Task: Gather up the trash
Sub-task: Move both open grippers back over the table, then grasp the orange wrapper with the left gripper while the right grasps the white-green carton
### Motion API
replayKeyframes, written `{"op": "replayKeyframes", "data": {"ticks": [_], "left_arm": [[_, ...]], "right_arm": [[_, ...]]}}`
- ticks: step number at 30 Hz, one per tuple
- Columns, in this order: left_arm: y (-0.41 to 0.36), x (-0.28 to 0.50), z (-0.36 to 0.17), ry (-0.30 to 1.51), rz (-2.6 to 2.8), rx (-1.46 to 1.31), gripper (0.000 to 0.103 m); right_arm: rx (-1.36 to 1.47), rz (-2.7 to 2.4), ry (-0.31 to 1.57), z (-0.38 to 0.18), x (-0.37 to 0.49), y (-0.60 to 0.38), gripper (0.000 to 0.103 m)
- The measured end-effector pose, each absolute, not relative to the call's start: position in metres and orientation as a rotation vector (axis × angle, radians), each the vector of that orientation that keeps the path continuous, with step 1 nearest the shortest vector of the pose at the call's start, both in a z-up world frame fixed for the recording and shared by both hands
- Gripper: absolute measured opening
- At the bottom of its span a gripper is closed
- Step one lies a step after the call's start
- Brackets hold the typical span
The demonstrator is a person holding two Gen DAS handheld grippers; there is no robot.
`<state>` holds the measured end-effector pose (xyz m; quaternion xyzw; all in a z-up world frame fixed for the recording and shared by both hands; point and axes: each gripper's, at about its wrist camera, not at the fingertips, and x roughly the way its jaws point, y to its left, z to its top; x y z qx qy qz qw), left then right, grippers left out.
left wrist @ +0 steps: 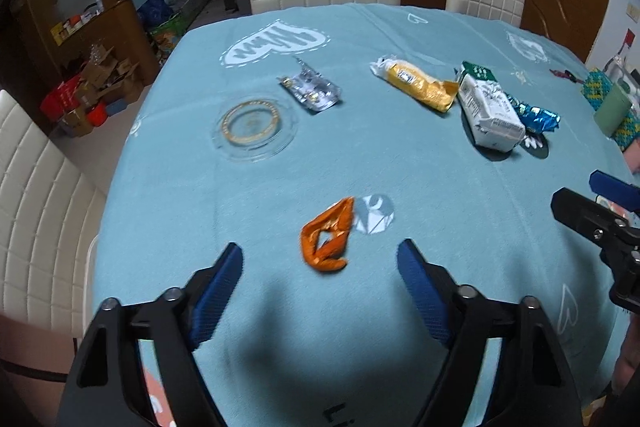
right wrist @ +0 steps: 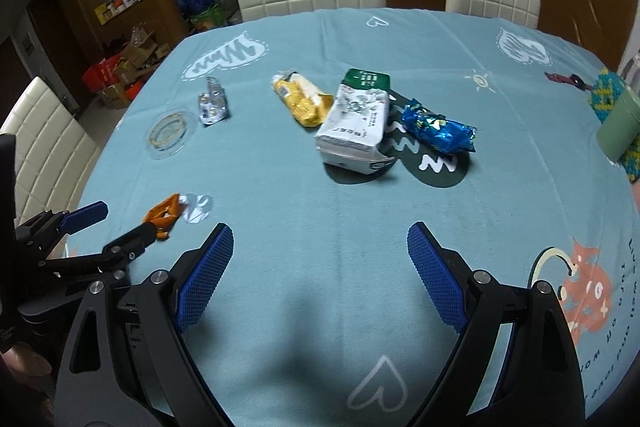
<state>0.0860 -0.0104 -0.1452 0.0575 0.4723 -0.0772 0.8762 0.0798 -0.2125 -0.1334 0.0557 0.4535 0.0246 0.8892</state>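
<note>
Both claws spread wide, gripping nothing. Left claw [left wrist: 320, 259] hovers low over orange wrapper [left wrist: 329, 235] near counter [left wrist: 320, 155] front edge. Right claw [right wrist: 320, 243] above bare cloth. Yellow packet [right wrist: 302, 99], white carton [right wrist: 354, 121], blue wrapper [right wrist: 438, 127] mid-counter.

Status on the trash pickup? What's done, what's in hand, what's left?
Done: nothing visibly. In hand: nothing; left gripper open near the crumpled orange wrapper, right gripper open. Left: silver foil wrapper, yellow snack packet, white-and-green carton, blue foil wrapper.
</note>
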Motion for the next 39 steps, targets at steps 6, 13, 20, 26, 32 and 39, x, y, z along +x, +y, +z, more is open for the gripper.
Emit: {"op": "replayKeyframes", "data": {"ticks": [6,13,20,26,32,39], "left_arm": [[-0.019,0.106,-0.165,1.075,-0.2,0.122,0.057],[-0.018,0.121,-0.179,1.11,-0.204,0.095,0.038],[-0.016,0.137,-0.162,1.04,-0.219,0.058,0.02],[-0.017,0.151,-0.161,1.026,-0.201,0.066,0.02],[-0.017,0.159,-0.165,1.032,-0.196,0.065,0.02],[-0.011,0.148,-0.152,0.993,-0.187,0.054,0.02]], "right_arm": [[0.127,0.046,0.957,-0.142,0.104,-0.22,0.089],[0.115,0.038,0.964,-0.153,0.135,-0.219,0.089],[0.078,-0.012,0.971,-0.166,0.163,-0.222,0.086],[0.057,-0.02,0.978,-0.176,0.184,-0.22,0.07],[0.035,-0.03,0.972,-0.179,0.183,-0.217,0.057],[0.013,0.007,0.941,-0.161,0.164,-0.207,0.057]]}}
